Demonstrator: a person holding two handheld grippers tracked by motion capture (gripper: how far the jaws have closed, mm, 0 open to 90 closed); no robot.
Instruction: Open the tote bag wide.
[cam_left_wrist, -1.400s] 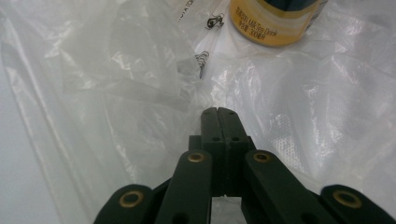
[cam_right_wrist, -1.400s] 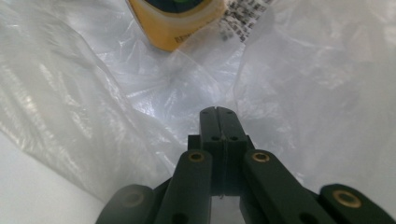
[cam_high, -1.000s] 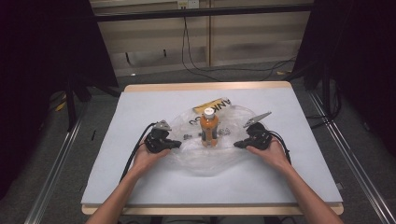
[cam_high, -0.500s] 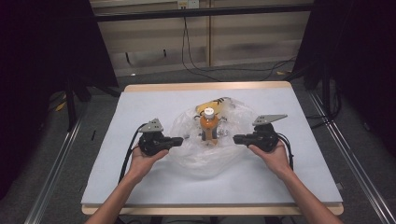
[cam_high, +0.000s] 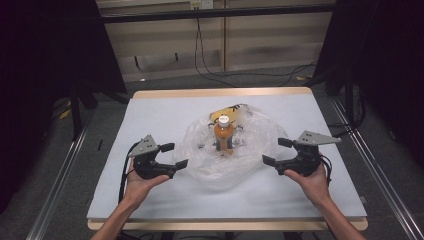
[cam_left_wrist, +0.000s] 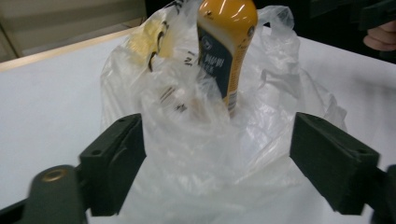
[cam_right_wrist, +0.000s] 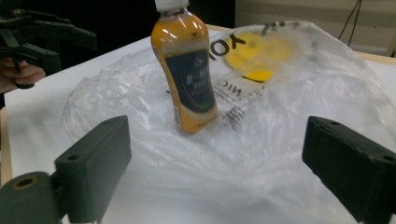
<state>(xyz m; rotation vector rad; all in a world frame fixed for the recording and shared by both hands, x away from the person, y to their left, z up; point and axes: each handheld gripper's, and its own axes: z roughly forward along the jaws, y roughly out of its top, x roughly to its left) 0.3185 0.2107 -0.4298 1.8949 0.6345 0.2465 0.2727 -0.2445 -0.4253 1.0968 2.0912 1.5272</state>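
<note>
Both the left gripper and right gripper have just been opening wide (nothing between them), flanking the crumpled clear plastic bag holding an upright orange drink bottle on the white desk.

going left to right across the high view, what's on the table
left gripper → clear plastic bag → orange drink bottle standing in the bag → right gripper
</note>
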